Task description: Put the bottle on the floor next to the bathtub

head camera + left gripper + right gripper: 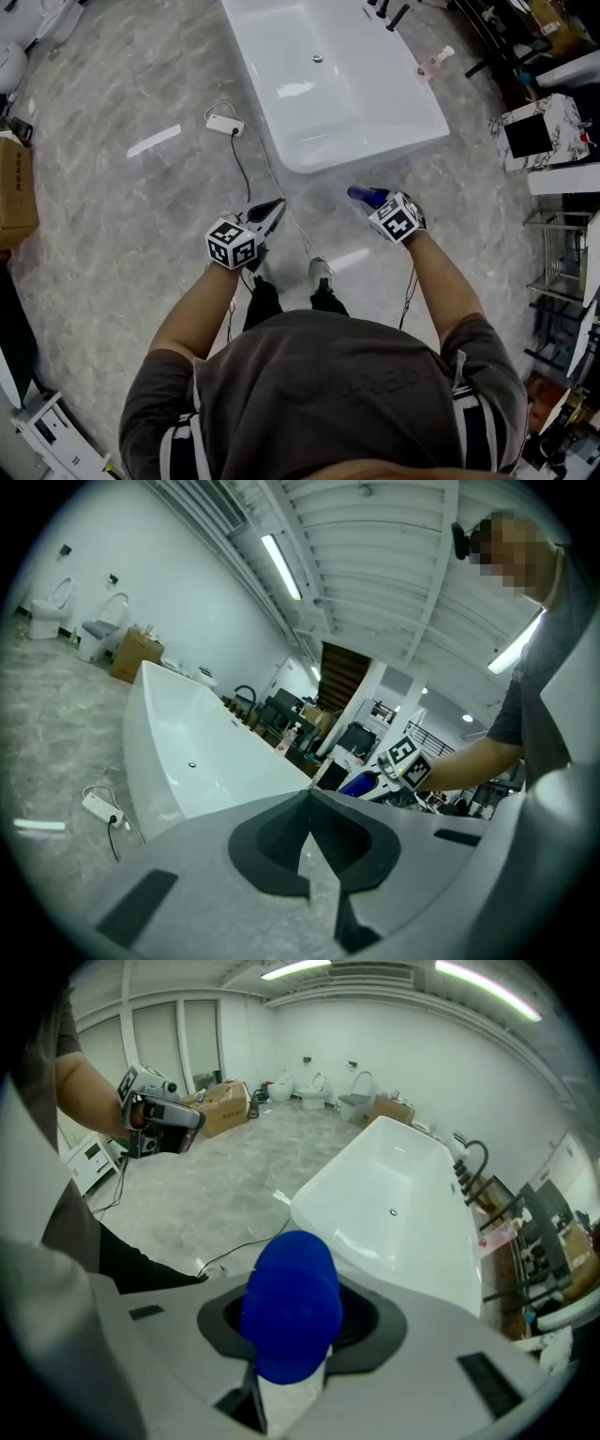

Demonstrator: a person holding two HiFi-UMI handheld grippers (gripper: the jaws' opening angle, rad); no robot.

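Bottle (291,1309) with blue cap sits clamped in the right claw (374,200) near the bathtub (361,156); left claw (271,212) is clenched, empty.

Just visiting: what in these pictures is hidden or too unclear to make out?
1. The blue-capped white bottle: in the right gripper view its cap and the right gripper cover most of its body; any label is unseen.
2. The small pink bottle near the white bathtub: too small in the head view to identify.
3. The bathtub's far end: cut off by the head view's top edge.
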